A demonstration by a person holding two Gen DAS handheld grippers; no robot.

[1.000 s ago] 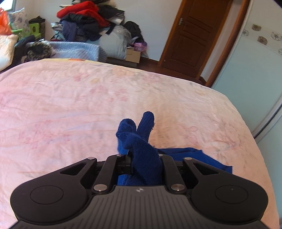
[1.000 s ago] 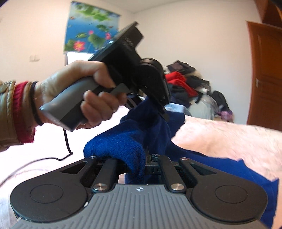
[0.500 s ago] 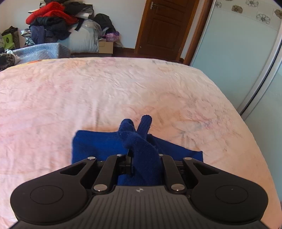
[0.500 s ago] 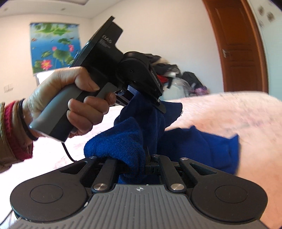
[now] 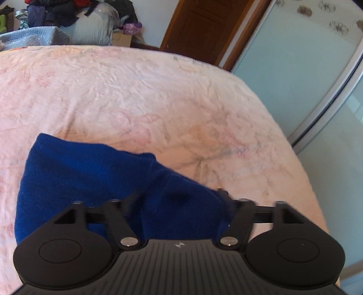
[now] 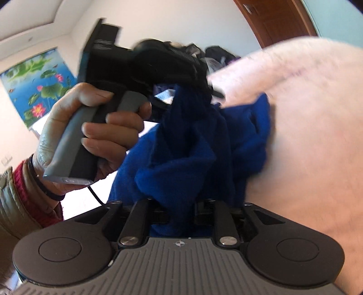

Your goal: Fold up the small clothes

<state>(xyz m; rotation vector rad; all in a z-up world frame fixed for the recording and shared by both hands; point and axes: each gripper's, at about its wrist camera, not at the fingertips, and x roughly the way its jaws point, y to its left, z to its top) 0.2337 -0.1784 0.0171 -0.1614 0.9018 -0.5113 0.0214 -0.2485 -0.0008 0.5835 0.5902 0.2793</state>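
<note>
A wide bed under a wrinkled pale pink floral bedsheet (image 5: 140,95) fills most of the left wrist view, bare and flat from the near side out to its far edge. Beyond that edge stand a heap of mixed clothes and bags (image 5: 74,20) against the wall, a brown wooden door (image 5: 204,29), and a pale sliding wardrobe panel with a metal frame (image 5: 317,74) running close along the bed's right side.

The dark blue knitted garment (image 5: 95,177) lies on the sheet near the bed's near right part, its far left corner rounded and its upper edge slanting down toward the right; open sheet lies on its far side and to its left.

The left gripper (image 5: 179,199) hangs just over the cloth. Its jaws have just been opening and stand wide apart, with a hump of the blue cloth between them but no pinch visible.

In the right wrist view the right gripper (image 6: 179,206) has also just been opening its jaws; bunched blue cloth still sits between them, and whether the pads press on it is hidden by the folds. A person's left hand (image 6: 90,133) grips the grey handle of the other tool, a red cuff at the wrist.
</note>
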